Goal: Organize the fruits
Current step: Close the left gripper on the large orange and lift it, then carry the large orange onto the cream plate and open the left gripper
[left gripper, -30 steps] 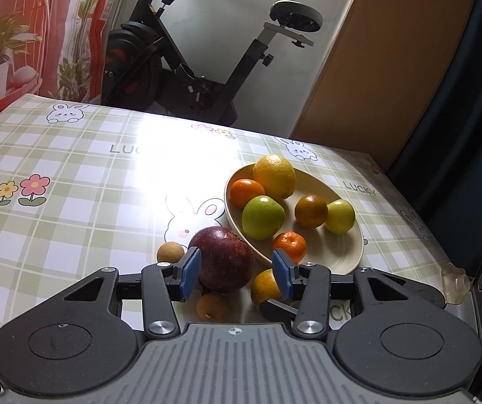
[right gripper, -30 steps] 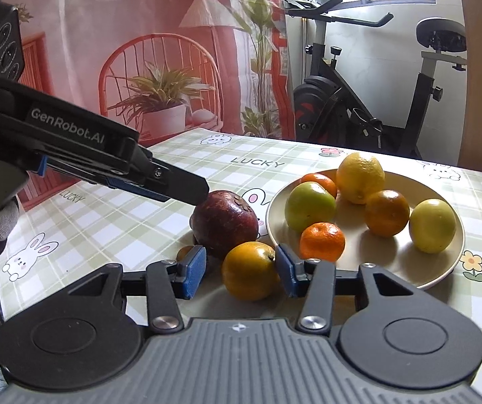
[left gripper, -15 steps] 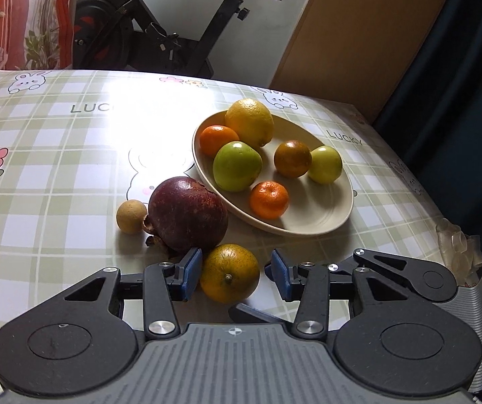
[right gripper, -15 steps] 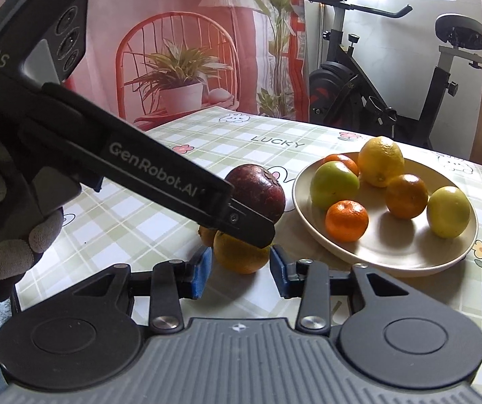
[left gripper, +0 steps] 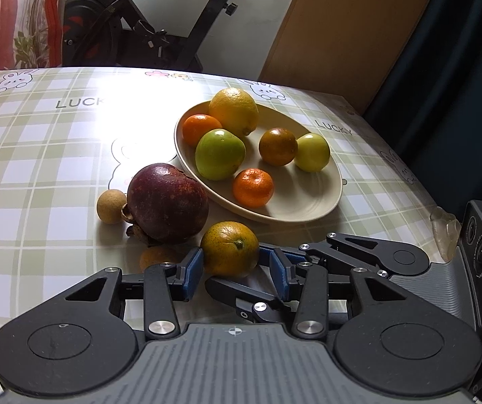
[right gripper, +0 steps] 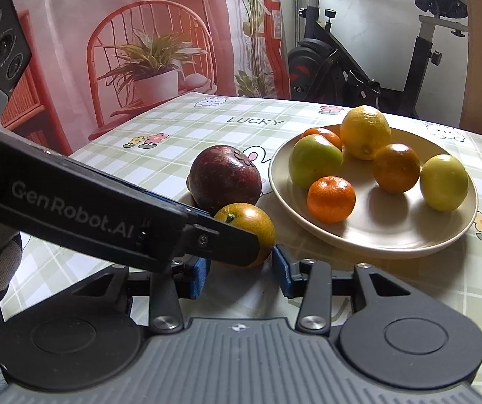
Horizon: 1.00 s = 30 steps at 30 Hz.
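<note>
On the tabletop (left gripper: 38,155), starting at the left, a small tan longan (left gripper: 111,206) sits just beside the dark purple mangosteen (left gripper: 168,199), at its 9 o'clock in the left wrist view. Another small orange-brown fruit (left gripper: 156,258) lies half hidden at the mangosteen's 6 o'clock, close to the left tool's near pad.

Next comes the greenish-orange citrus (left gripper: 230,248), loose on the tabletop at about 7 o'clock from the beige plate (left gripper: 308,208) and just clear of its rim. The left tool (left gripper: 237,269) is spread, its blue pads standing either side of the citrus; the left pad looks close to the skin, the right one apart. From this tool the fruit lies straight ahead at 12 o'clock, already between the pads.

The right tool (right gripper: 241,271) is also spread and holds nothing. In its own view the citrus (right gripper: 246,227) lies at 12 o'clock just beyond its pads, partly covered by a finger of the left tool crossing from 9 o'clock. Both tools crowd the same fruit, but the left one brackets it, so it appears better placed to close. The citrus is near round, so no long axis matters.

Farthest right, the plate holds six fruits, with bare space at its near right side.
</note>
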Motion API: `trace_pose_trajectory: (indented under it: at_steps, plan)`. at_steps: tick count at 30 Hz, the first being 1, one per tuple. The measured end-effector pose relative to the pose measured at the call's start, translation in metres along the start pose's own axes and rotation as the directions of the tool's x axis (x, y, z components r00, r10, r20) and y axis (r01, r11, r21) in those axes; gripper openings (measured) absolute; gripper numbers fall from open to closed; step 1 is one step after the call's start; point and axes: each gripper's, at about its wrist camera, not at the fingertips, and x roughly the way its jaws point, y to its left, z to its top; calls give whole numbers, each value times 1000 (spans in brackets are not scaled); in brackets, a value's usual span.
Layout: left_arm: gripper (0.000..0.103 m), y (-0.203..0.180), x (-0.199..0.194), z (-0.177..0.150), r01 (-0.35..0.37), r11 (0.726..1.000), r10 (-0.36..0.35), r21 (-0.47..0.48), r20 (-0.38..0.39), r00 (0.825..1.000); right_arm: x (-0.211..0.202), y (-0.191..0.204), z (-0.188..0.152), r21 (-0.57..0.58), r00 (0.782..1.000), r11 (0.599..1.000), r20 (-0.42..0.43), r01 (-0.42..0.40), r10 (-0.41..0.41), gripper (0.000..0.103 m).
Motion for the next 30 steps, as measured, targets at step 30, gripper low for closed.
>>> trace_pose_trajectory:
  at_steps: [30]
  plan:
    - [45,-47,-54,35,17,994,-40,110,213,976,-59,-4,43,-30,967,997,246,77,-67,43]
